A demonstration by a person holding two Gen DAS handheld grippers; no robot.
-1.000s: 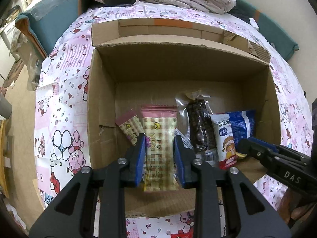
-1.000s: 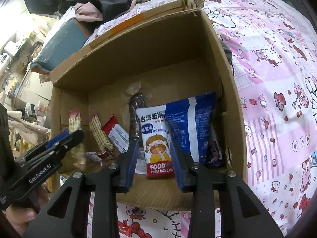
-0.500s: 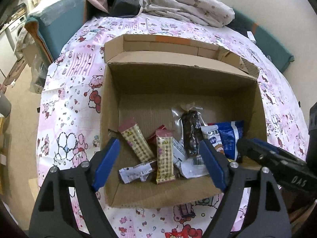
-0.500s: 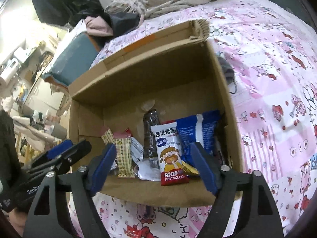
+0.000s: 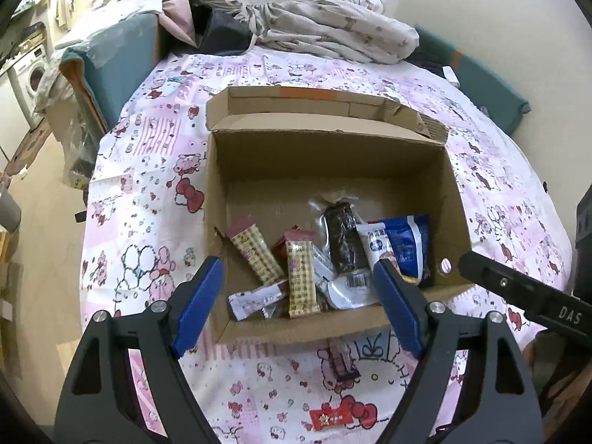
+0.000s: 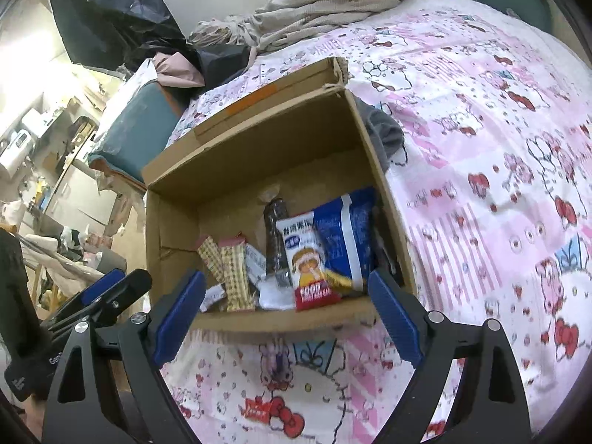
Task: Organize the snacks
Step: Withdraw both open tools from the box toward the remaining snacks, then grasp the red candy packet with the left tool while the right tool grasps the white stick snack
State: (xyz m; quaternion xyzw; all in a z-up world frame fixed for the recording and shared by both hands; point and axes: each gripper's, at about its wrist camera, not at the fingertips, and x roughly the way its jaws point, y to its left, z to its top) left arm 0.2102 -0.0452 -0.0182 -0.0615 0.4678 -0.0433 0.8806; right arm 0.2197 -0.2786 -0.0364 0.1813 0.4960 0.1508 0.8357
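Left wrist view looks down between the left gripper [image 5: 298, 303], whose black plastic arms end in ribbed blue pads; its jaws stand spread wide and empty, having just been opening. Below them sits an open corrugated cardboard box [image 5: 455, 185] on a bed [image 5: 148, 148] covered by a pink cartoon-print sheet, near the bed's front edge. Inside the box, along its near wall, lie glossy crinkled snack packets: two slim tan checked bars [image 5: 301, 277], a dark bar in clear film [image 5: 342, 240], a white-and-blue pillow bag [image 5: 403, 244] and small white sachets [image 5: 255, 299]. One red foil candy [image 5: 331, 416] lies on the sheet outside, in front of the box. Right wrist view shows the right gripper [image 6: 286, 310], jaws likewise spread with nothing between them, just opened further, over the box's front wall. Rumpled soft bedding [image 5: 333, 33] is heaped at the far edge.
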